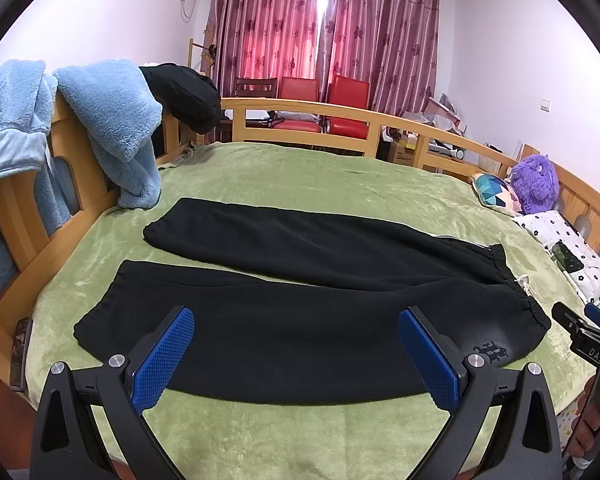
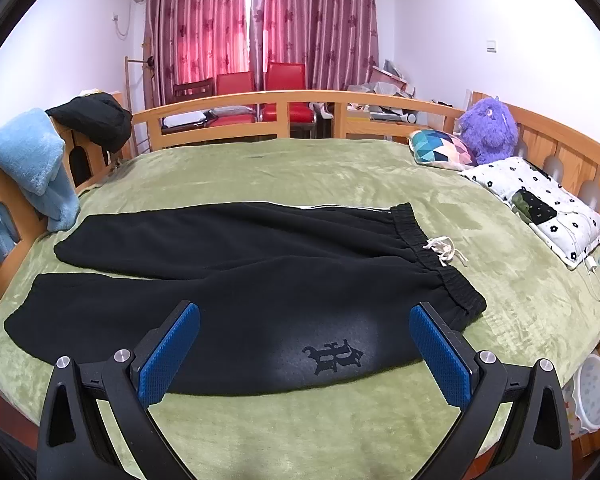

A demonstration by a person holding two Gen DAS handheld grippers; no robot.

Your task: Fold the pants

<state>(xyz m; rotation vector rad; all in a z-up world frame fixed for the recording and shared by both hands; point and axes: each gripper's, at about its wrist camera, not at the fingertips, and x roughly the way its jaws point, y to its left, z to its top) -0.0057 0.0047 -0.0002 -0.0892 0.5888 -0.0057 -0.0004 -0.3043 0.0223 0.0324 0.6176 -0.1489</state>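
Note:
Black pants [image 1: 300,304] lie spread flat on the green blanket [image 1: 300,168], legs toward the left, elastic waistband [image 1: 516,280] at the right. A dark emblem [image 2: 334,356] shows near the waist on the near leg, and a white drawstring [image 2: 446,250] pokes out of the waistband. My left gripper [image 1: 296,324] hovers open above the near leg, blue pads [image 1: 162,360] wide apart and holding nothing. My right gripper [image 2: 305,322] hangs open over the near hip by the emblem, also holding nothing. The right gripper also shows in the left wrist view at the right edge [image 1: 580,330].
A wooden bed rail [image 1: 300,114] rings the bed. Blue fleece garments [image 1: 112,120] and a dark garment [image 1: 184,94] hang over its left side. A purple plush toy [image 2: 488,130], a patterned cushion [image 2: 440,148] and a floral pillow [image 2: 540,204] lie at the right. Red chairs [image 2: 260,92] stand behind.

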